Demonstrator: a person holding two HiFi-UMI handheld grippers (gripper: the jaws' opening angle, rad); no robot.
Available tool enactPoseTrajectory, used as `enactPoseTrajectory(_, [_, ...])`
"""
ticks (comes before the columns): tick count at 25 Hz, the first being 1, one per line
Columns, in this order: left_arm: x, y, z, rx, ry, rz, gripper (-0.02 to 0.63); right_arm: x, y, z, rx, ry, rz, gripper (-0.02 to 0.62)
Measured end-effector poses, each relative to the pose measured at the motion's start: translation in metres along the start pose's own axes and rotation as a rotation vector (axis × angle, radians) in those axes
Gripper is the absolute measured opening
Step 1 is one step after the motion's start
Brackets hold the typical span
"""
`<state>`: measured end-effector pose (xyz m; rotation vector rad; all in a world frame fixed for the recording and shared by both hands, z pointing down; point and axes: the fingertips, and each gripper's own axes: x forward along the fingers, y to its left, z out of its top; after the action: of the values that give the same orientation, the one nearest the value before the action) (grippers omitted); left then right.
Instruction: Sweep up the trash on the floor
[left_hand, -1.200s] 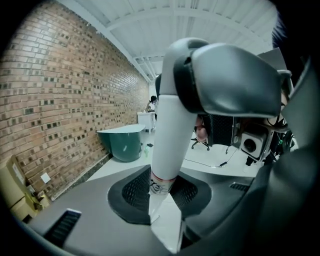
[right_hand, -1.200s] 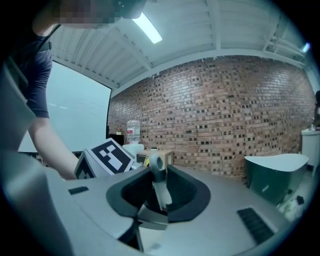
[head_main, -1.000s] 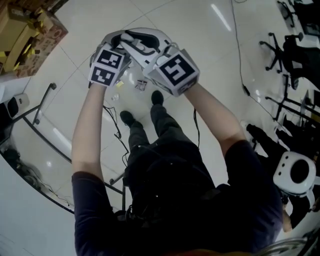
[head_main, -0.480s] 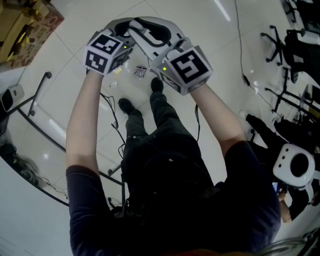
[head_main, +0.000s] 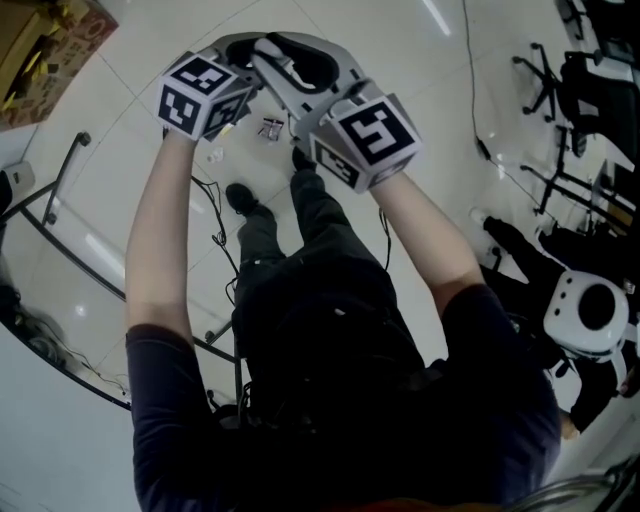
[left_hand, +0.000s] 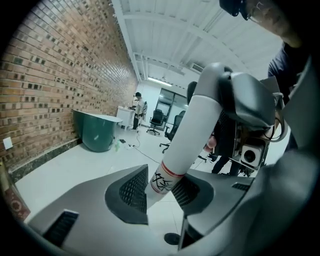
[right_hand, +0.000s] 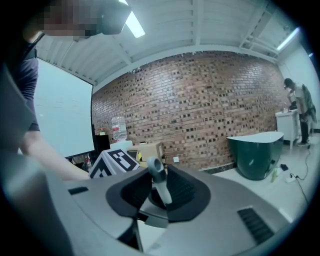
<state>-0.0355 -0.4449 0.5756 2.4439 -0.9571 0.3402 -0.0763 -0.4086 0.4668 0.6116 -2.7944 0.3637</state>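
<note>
In the head view both grippers are held out together above the floor, the left marker cube (head_main: 200, 95) beside the right one (head_main: 365, 140). Small scraps of trash (head_main: 271, 127) lie on the white tiles just past the person's shoes (head_main: 241, 198). My left gripper (left_hand: 162, 186) has a white tubular handle (left_hand: 187, 135) with red bands and black print between its pads; the jaws are opening but the pads still touch it. A thin grey handle tip (right_hand: 159, 182) stands upright in my right gripper (right_hand: 157, 192), which is shut on it.
Cardboard boxes (head_main: 35, 40) sit at the top left, and a metal rail (head_main: 58, 195) and cables (head_main: 218, 215) run along the floor on the left. Office chairs (head_main: 575, 85) crowd the right. A green tub (left_hand: 97, 131) stands by the brick wall.
Both grippers have moved farther out from the body, toward the top of the head view. The left cube has drifted left, apart from the right cube.
</note>
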Motion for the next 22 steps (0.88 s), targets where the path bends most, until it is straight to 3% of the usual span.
enactPoseTrajectory(11, [-0.044, -0.004, -0.029, -0.043, 0.025, 0.027, 0.124, 0.013, 0.051, -0.013, 0.082, 0.030, 0.053, 0.115])
enactPoseTrajectory(22, [-0.092, -0.005, -0.047, -0.075, -0.005, 0.076, 0.124, 0.029, 0.103, -0.016, 0.020, 0.092, 0.120, 0.115])
